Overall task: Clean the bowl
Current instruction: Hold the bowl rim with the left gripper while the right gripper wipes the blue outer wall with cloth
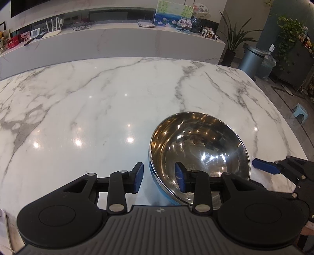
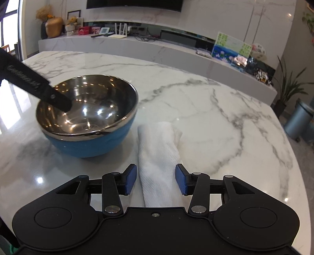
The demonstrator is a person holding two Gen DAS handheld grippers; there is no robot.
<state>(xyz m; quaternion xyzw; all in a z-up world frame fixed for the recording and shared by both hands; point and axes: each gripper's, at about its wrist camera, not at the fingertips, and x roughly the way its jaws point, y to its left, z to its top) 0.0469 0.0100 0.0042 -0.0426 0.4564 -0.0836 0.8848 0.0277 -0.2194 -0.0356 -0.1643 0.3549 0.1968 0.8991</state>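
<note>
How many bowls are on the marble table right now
1. The bowl, steel inside and blue outside, stands on the marble table beside a white cloth. The left claw straddles its near rim. Nothing visible could hide another.

No text can be read for certain in either view. The arm of the left gripper (image 2: pixel 37 86) carries a line of raised lettering along its side, seen from the right wrist — too blurred to make out. The red boxes (image 2: pixel 84 30) on the far counter (image 2: pixel 137 42) bear pale marks, and the small white display (image 2: pixel 103 30) beside them shows dark figures — all too small to tell. The cards (image 1: pixel 185 23) by the painting (image 1: pixel 172 15) have print, also illegible.
</note>
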